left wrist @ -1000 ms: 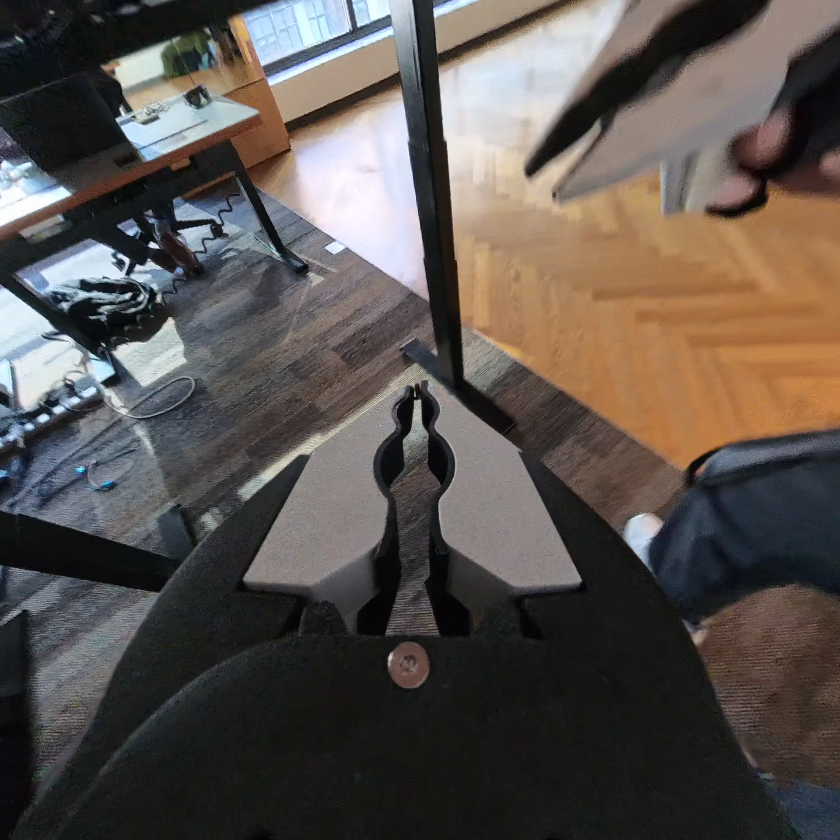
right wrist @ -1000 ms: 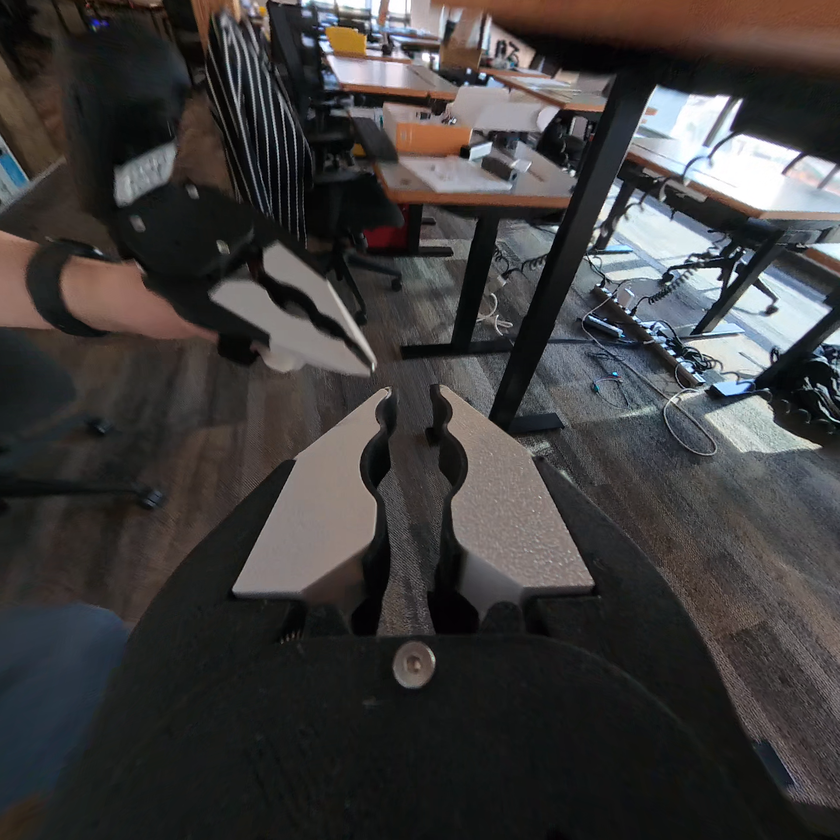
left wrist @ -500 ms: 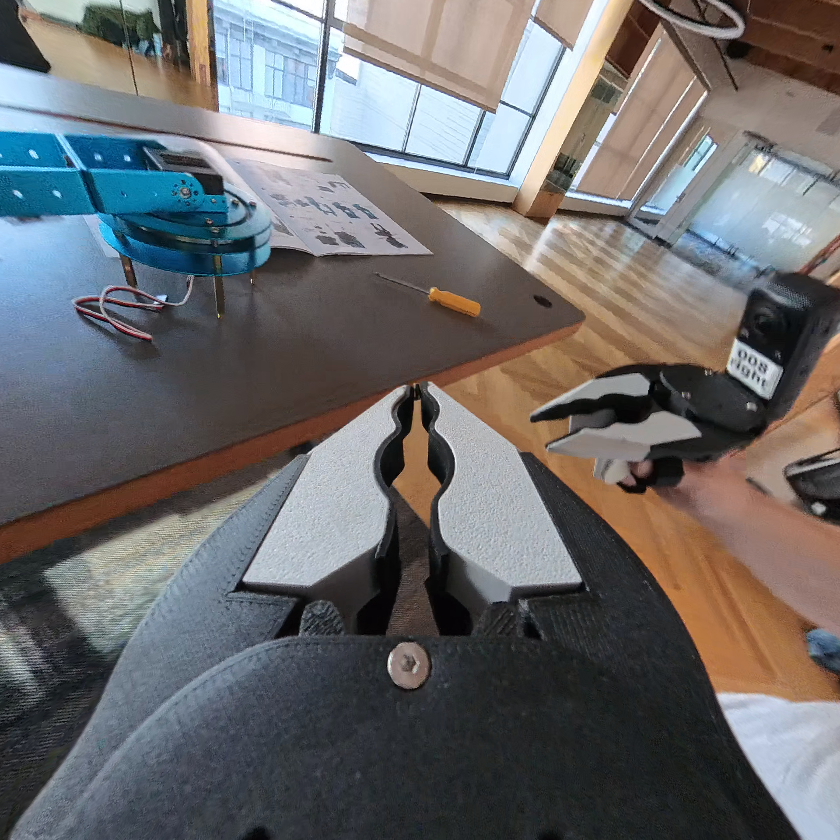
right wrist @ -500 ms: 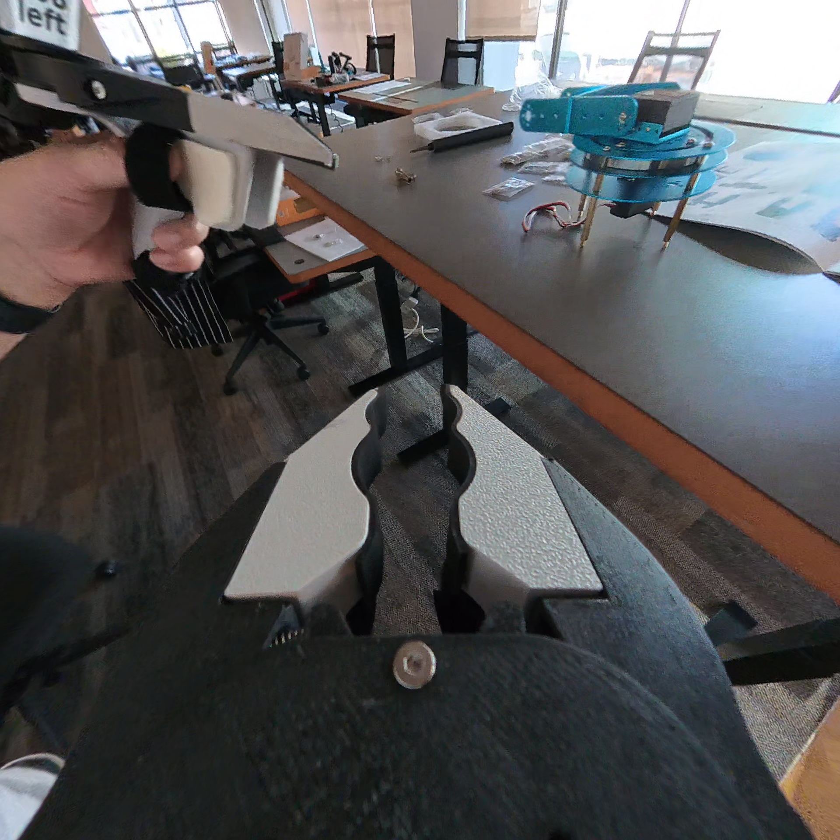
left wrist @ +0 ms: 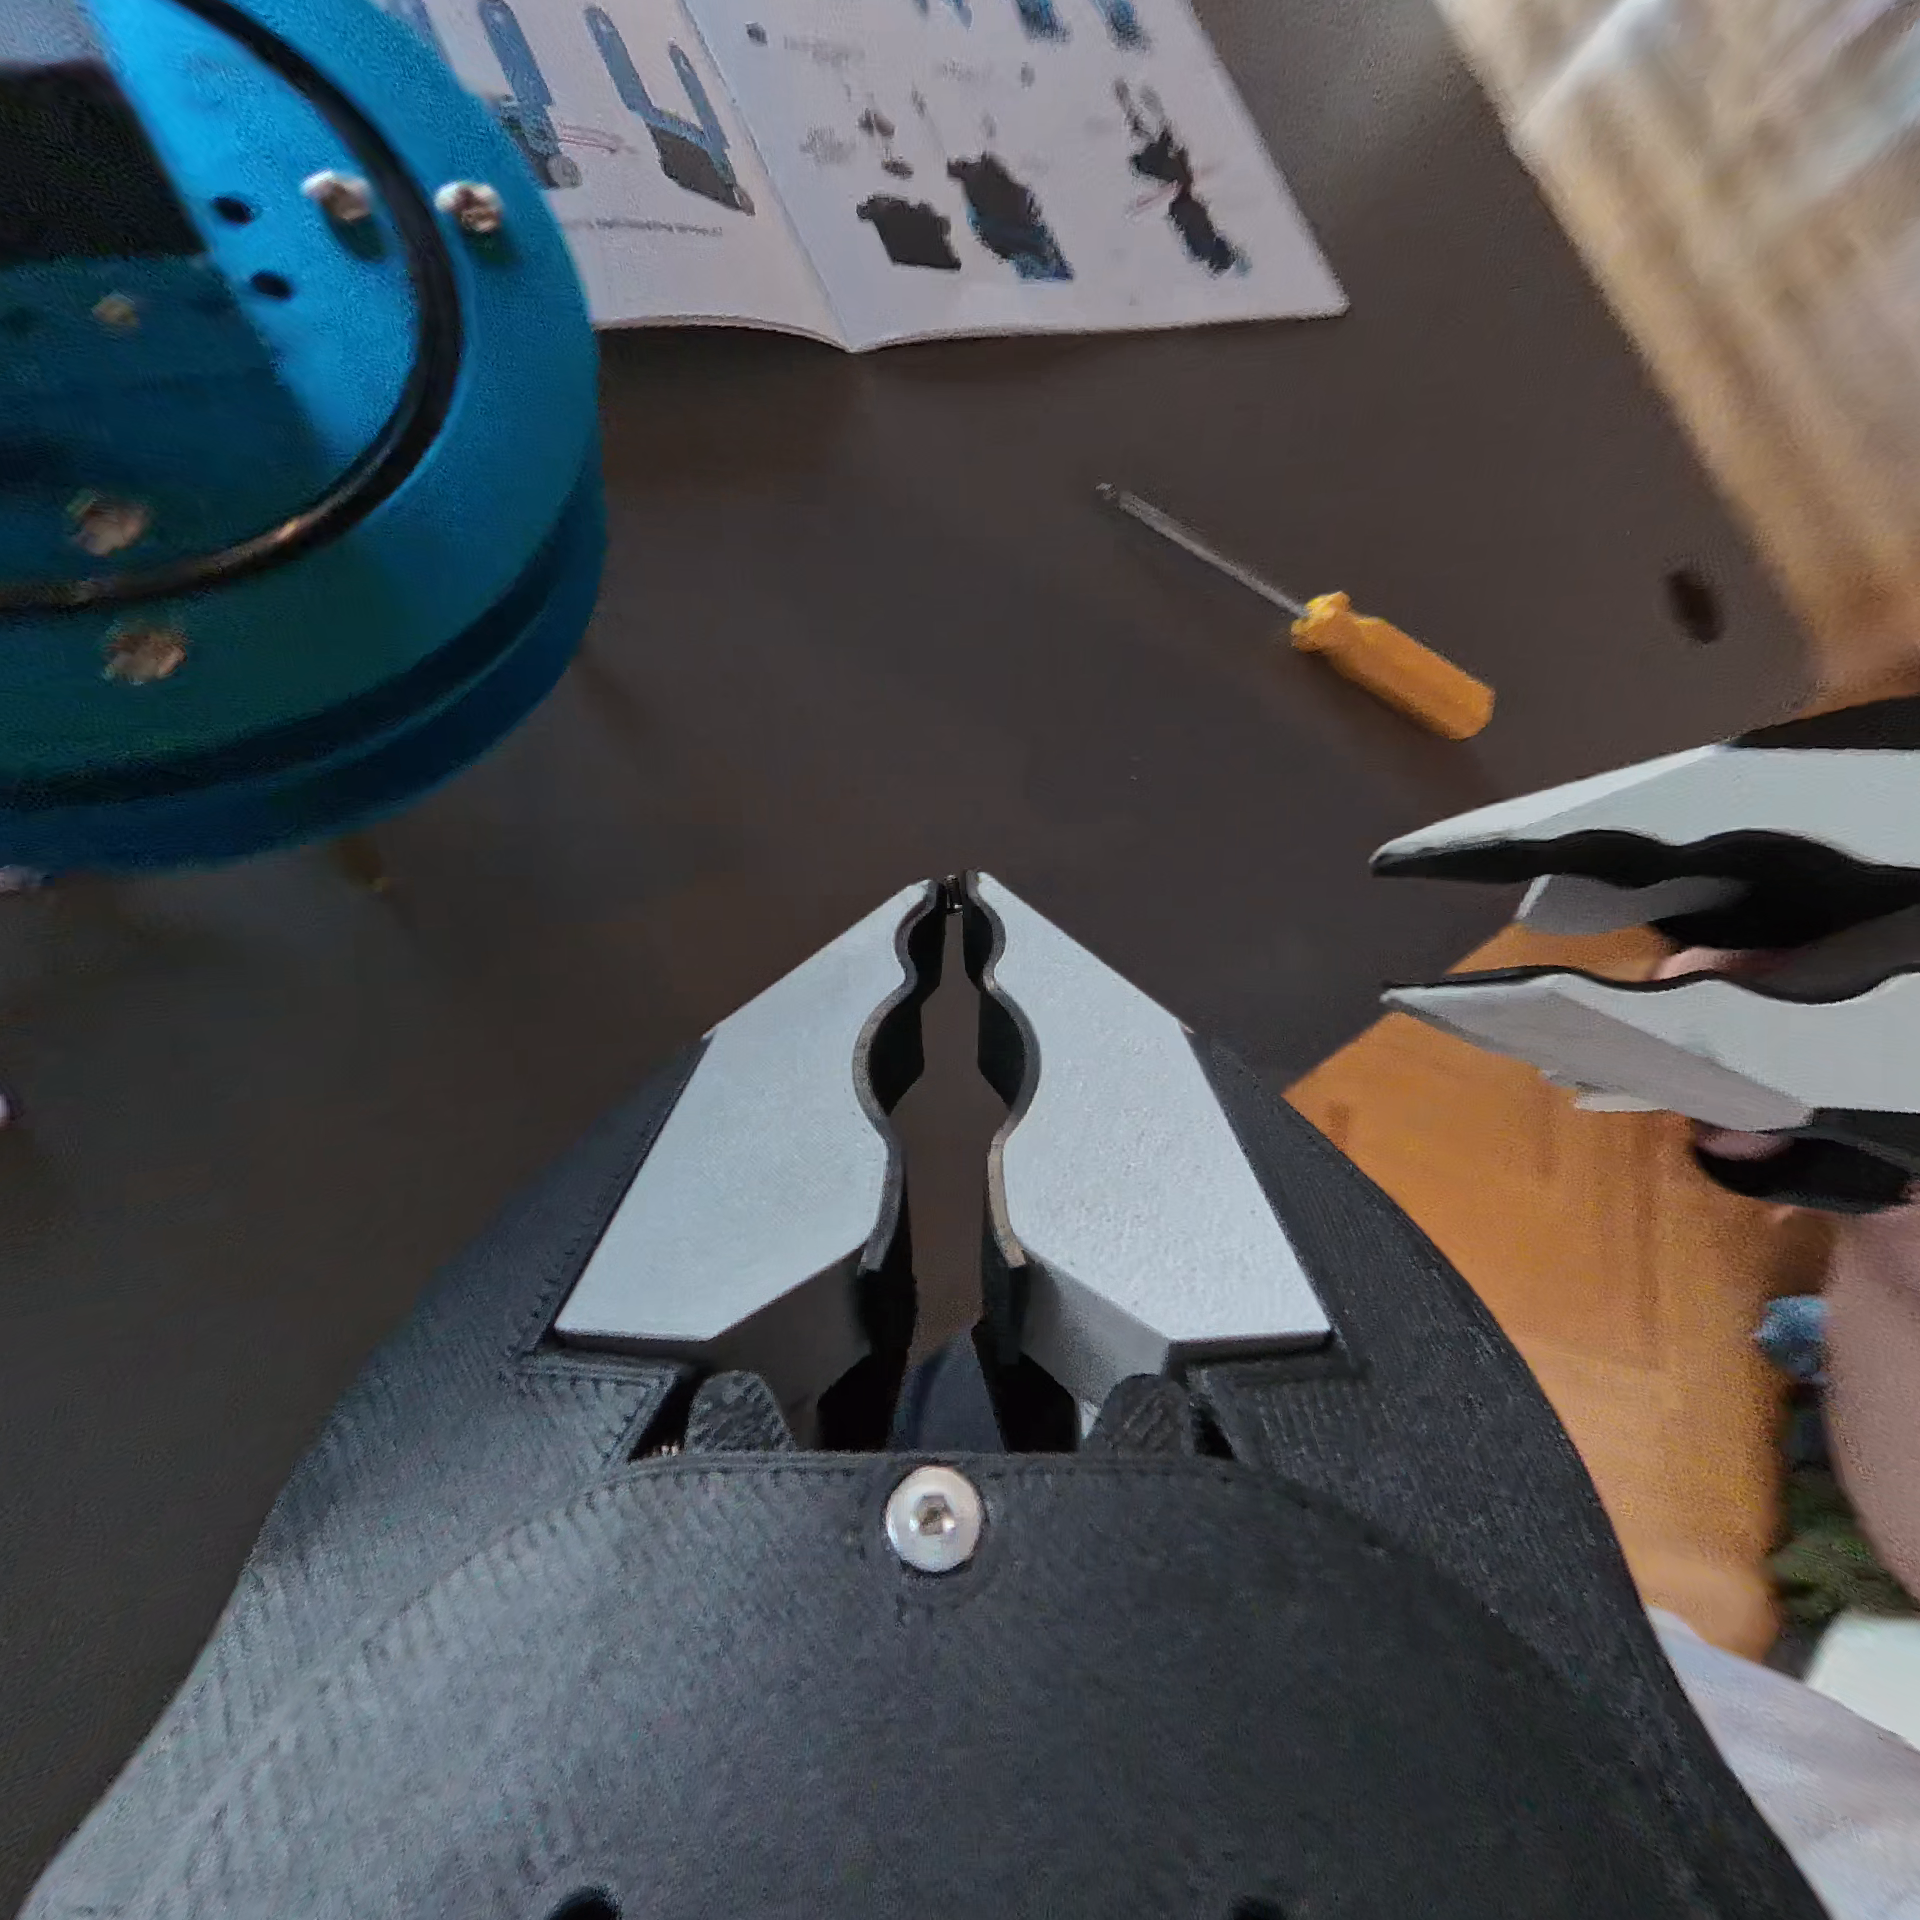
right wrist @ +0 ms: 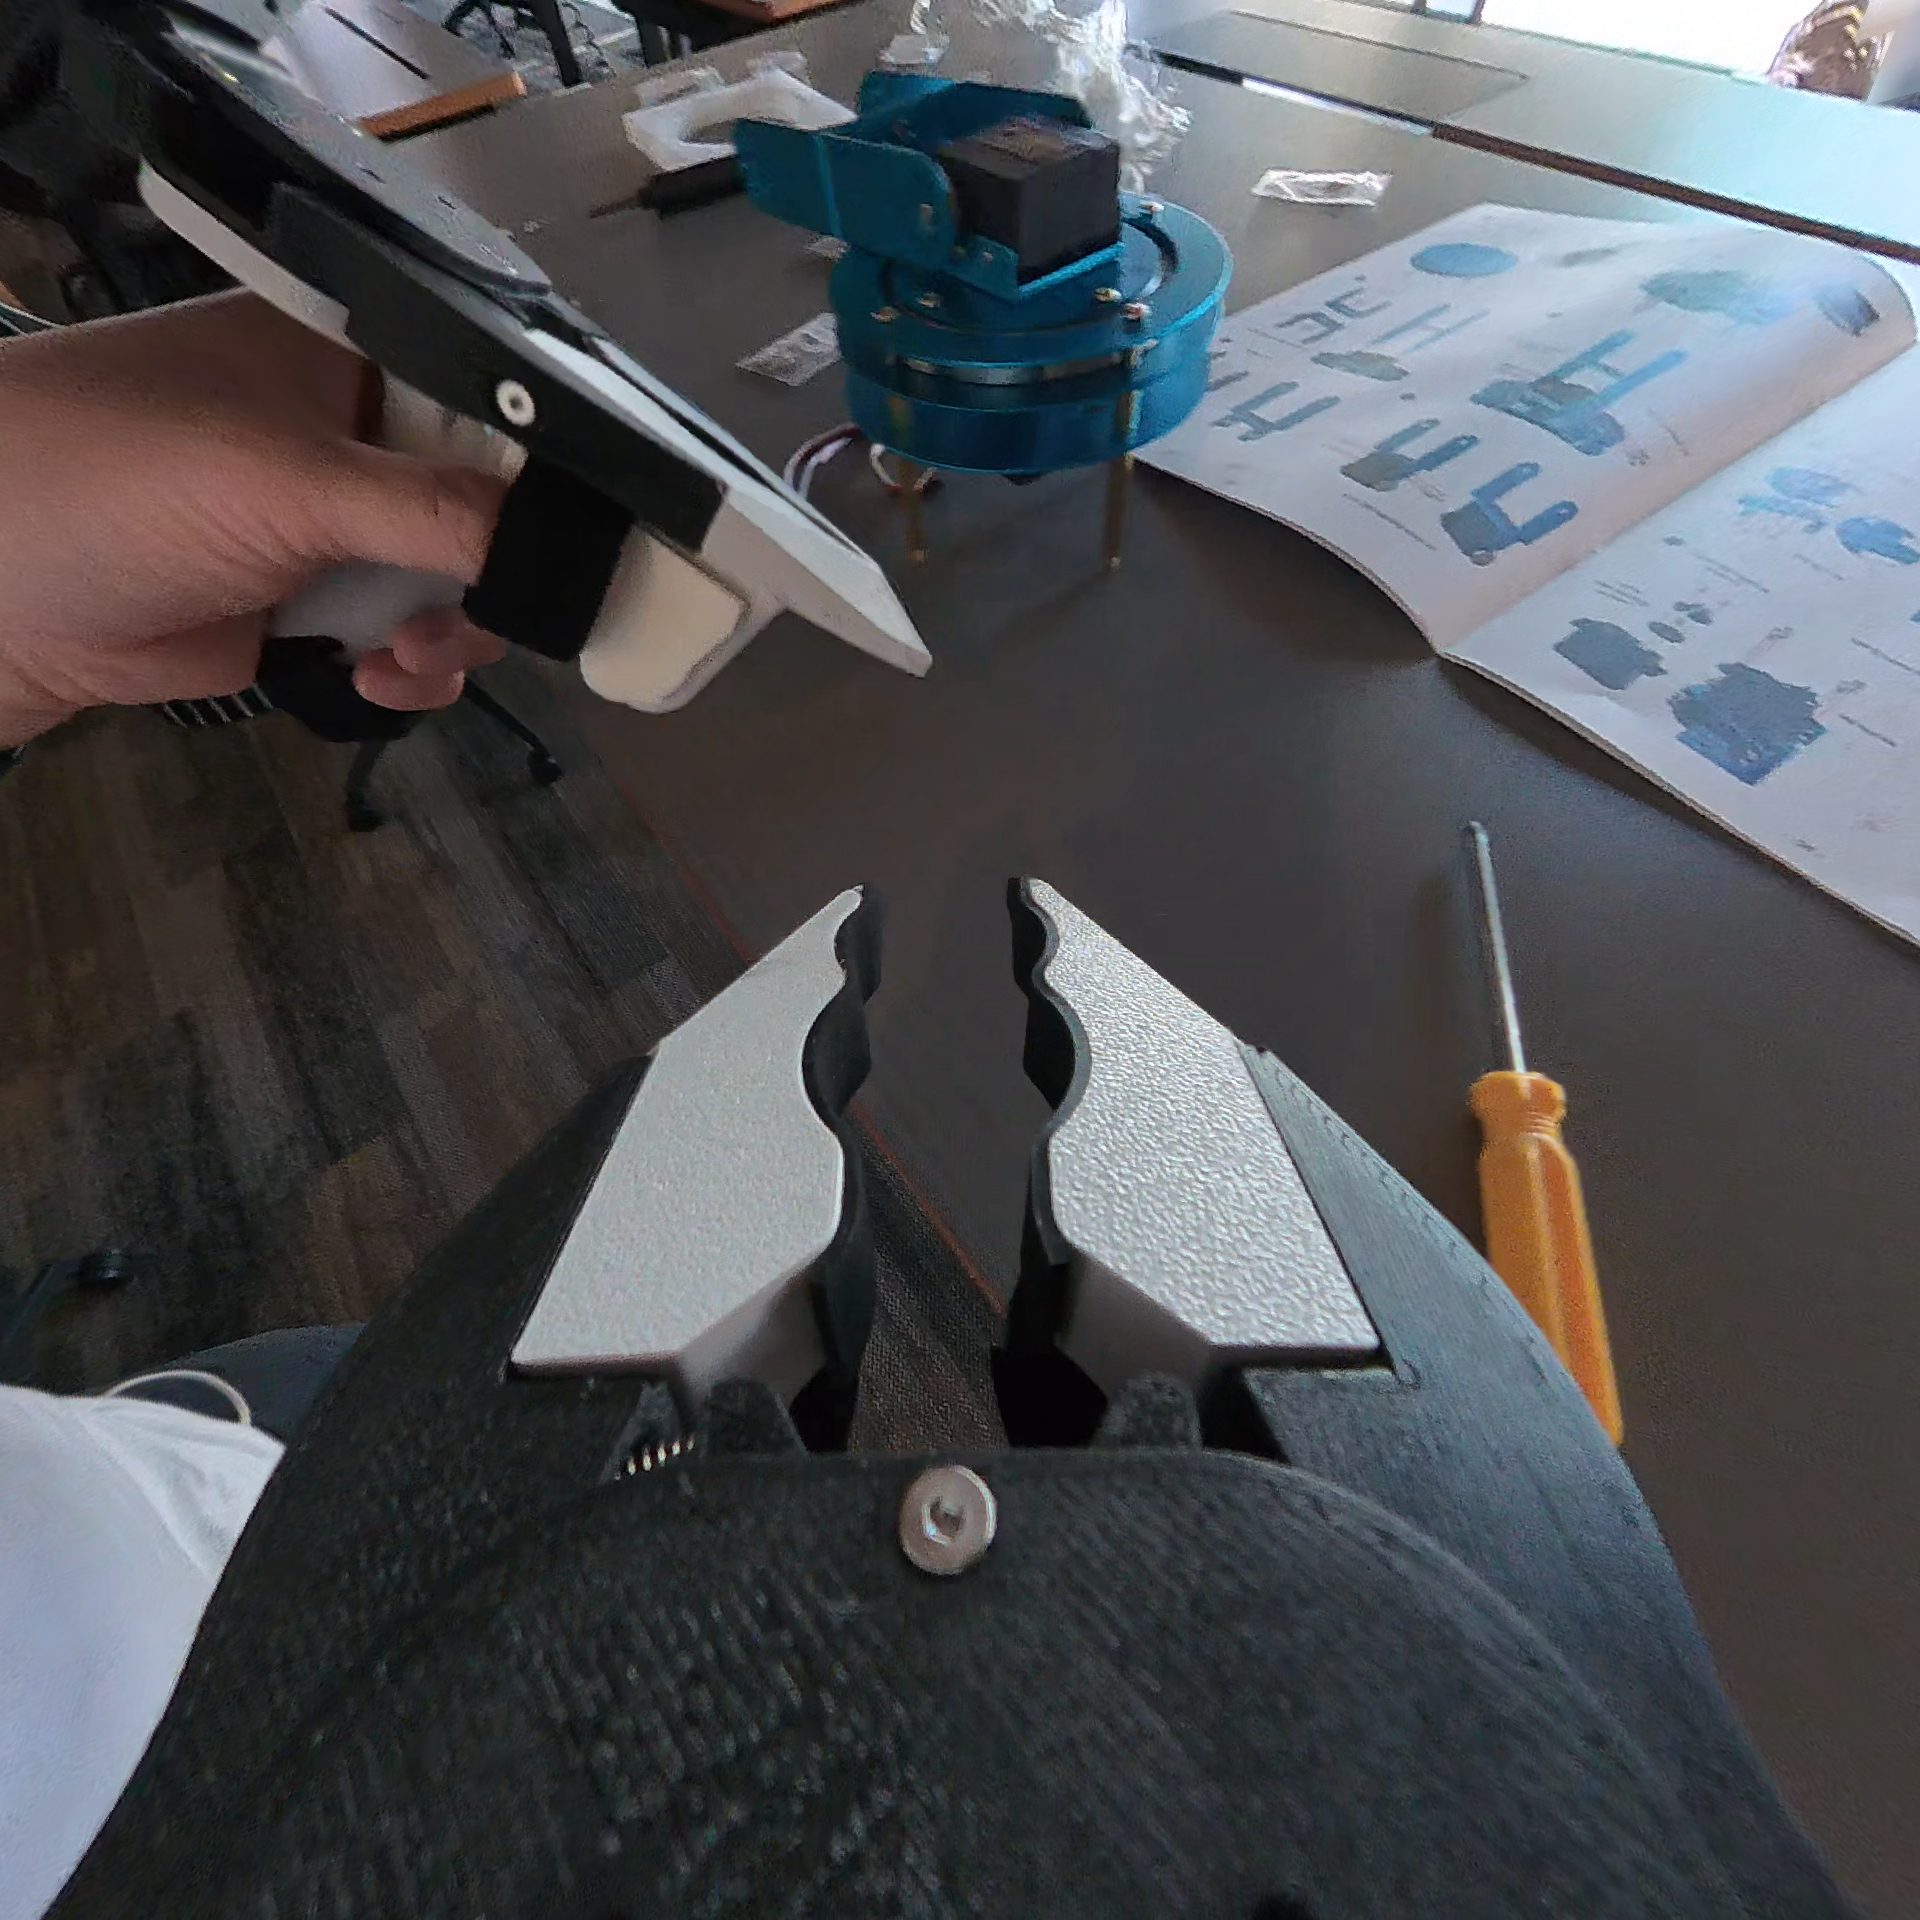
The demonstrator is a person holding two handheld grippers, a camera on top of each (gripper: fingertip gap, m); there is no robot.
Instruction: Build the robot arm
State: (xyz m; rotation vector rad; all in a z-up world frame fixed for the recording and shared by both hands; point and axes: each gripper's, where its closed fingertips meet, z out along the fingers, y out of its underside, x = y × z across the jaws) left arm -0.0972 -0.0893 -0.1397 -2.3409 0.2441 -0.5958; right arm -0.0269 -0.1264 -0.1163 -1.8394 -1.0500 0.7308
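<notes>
My left gripper (left wrist: 954,894) is shut, with a tiny dark speck between its tips that I cannot identify. It hovers over a dark table (left wrist: 935,644), just right of a blue round machine base on thin legs (left wrist: 260,468). My right gripper (right wrist: 940,899) is open and empty above the table's near edge. A screwdriver with a yellow handle (right wrist: 1538,1226) lies just to its right and also shows in the left wrist view (left wrist: 1392,665). The blue base (right wrist: 1029,343) carries a black block. The left gripper (right wrist: 914,660) points down at the table; the right gripper (left wrist: 1387,930) enters from the right.
An open illustrated booklet (right wrist: 1610,468) lies behind the screwdriver and also shows in the left wrist view (left wrist: 935,156). Small clear bags (right wrist: 790,348), a white foam tray (right wrist: 727,120) and a black tool (right wrist: 675,192) lie farther back. The table's orange edge (left wrist: 1507,1195) borders carpet (right wrist: 260,987). Tip to tip, the grippers are about 9 cm apart.
Both grippers have risen from below the table to above its top and now point down at it. The right gripper's jaws have spread wider. The left stays shut.
</notes>
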